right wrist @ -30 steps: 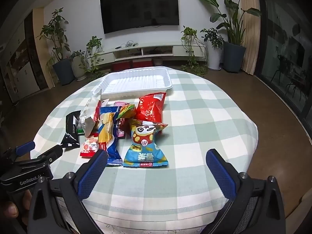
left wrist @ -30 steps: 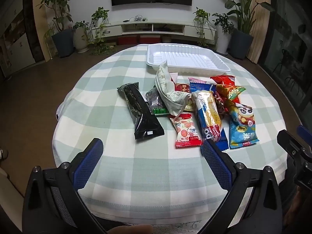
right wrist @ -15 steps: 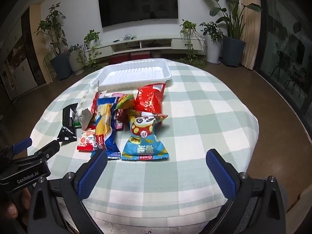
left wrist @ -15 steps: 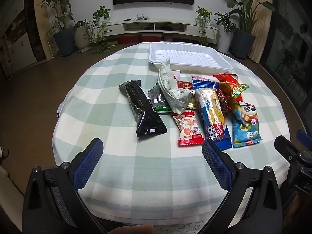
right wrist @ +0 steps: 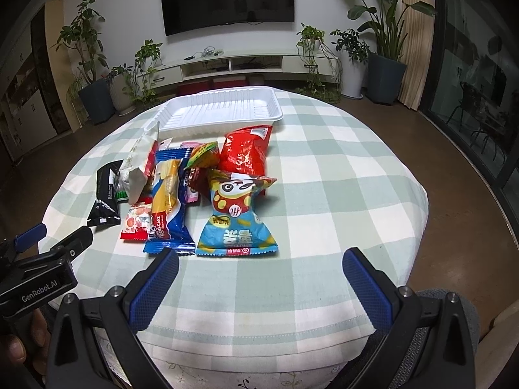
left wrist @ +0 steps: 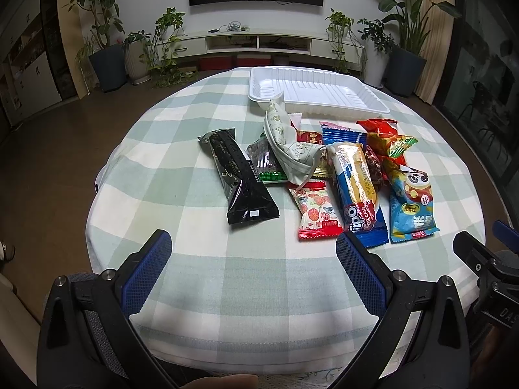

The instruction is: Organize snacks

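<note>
Tray (left wrist: 319, 92) sits on table (left wrist: 194, 214), far side. Snack heap (left wrist: 343, 175) lies just before tray, toward near edge. Long packet (left wrist: 238, 180) lies left of heap, apart from tray. Tall bag (left wrist: 285, 142) leans at heap's left, top reaching tray's near rim. Cake bar (left wrist: 358, 191) lies mid-heap; panda bag (right wrist: 235, 218) right of it. Crisp bag (right wrist: 246, 150) between panda bag and tray.

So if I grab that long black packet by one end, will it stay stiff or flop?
The long black packet looks flat and fairly straight, so probably semi-stiff. Its near end flares empty, so it may crumple there. The glossy film could be slippery.
</note>
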Motion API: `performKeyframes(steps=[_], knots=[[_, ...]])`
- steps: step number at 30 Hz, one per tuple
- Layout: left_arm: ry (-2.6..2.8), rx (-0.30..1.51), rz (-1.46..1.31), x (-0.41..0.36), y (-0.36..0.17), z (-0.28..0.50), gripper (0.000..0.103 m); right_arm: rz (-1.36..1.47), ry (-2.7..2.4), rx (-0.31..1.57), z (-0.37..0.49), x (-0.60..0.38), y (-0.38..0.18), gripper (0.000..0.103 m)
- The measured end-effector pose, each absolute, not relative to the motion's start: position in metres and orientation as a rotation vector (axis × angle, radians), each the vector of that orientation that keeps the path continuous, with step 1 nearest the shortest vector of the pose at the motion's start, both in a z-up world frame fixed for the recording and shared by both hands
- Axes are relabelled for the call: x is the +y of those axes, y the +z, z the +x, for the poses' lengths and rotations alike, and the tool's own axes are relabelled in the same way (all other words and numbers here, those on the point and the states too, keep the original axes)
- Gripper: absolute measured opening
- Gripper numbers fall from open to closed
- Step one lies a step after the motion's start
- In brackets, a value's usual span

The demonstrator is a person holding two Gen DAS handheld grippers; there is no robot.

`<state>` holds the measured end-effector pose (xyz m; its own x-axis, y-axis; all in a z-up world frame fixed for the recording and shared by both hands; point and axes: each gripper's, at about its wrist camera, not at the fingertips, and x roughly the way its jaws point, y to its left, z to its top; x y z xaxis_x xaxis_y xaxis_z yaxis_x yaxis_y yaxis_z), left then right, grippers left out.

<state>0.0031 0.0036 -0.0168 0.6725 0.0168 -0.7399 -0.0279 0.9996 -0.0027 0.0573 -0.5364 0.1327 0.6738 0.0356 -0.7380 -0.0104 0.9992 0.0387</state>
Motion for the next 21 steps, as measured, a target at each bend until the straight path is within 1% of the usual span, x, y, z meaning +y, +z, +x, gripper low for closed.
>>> performKeyframes(steps=[21], knots=[[0.024,0.845,-0.012,0.0025,-0.0202,0.0028,0.103,0.013,0.022,0.846,0.057,-0.5311,0.128,0.103]])
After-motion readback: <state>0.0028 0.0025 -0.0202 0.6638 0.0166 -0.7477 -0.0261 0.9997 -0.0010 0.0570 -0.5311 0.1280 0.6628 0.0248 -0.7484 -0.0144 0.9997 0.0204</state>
